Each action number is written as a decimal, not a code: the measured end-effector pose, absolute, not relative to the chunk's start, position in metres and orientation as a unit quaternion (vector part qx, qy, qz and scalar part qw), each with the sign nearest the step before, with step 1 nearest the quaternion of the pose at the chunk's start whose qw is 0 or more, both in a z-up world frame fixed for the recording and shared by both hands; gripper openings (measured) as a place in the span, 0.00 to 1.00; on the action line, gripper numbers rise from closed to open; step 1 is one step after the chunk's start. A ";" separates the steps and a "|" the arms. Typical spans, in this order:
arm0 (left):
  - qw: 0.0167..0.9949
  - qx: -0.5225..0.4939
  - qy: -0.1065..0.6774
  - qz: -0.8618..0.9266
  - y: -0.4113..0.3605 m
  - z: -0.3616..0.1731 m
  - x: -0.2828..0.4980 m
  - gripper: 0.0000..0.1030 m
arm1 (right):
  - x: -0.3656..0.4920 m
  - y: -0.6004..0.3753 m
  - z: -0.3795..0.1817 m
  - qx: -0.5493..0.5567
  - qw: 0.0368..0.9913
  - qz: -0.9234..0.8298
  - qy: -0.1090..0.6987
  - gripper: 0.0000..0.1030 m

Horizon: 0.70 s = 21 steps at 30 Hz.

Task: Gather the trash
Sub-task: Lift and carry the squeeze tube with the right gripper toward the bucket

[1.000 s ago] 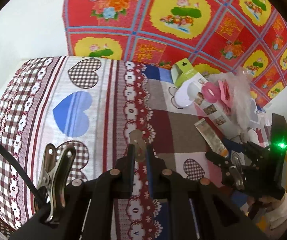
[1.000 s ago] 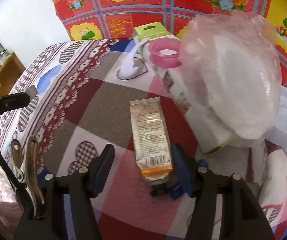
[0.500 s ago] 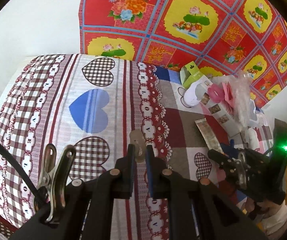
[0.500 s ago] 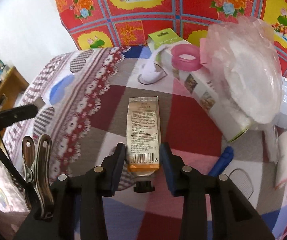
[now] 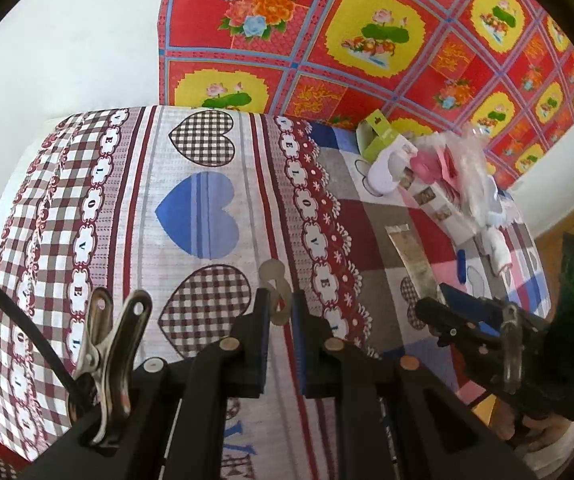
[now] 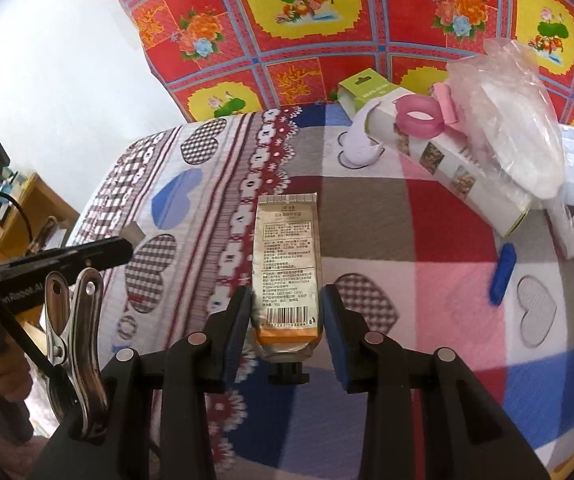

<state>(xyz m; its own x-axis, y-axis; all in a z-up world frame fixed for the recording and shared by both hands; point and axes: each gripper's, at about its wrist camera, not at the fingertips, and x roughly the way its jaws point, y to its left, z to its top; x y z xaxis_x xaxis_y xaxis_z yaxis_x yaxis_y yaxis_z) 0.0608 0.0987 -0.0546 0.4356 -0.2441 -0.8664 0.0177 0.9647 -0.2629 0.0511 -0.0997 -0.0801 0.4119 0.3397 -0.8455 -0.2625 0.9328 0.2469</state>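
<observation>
Trash tube, its barcode readable only from the right wrist, sits clamped in the right tongs; left tongs pinch a beige scrap above the heart-patterned bed, floral cloth behind.

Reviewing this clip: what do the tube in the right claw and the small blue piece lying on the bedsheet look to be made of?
Tube: probably laminated plastic or foil, satin metallic beige; it has a crimped flat end and printed text and barcode. Blue piece: likely hard moulded plastic, matte, uniform colour, stiff straight shape; too small to be sure.

Right claw clamps tube
</observation>
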 end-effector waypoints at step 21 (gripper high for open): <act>0.849 -0.113 0.510 -0.075 0.132 -0.037 0.022 0.11 | 0.016 -0.062 -0.064 0.035 0.837 0.218 0.500 0.36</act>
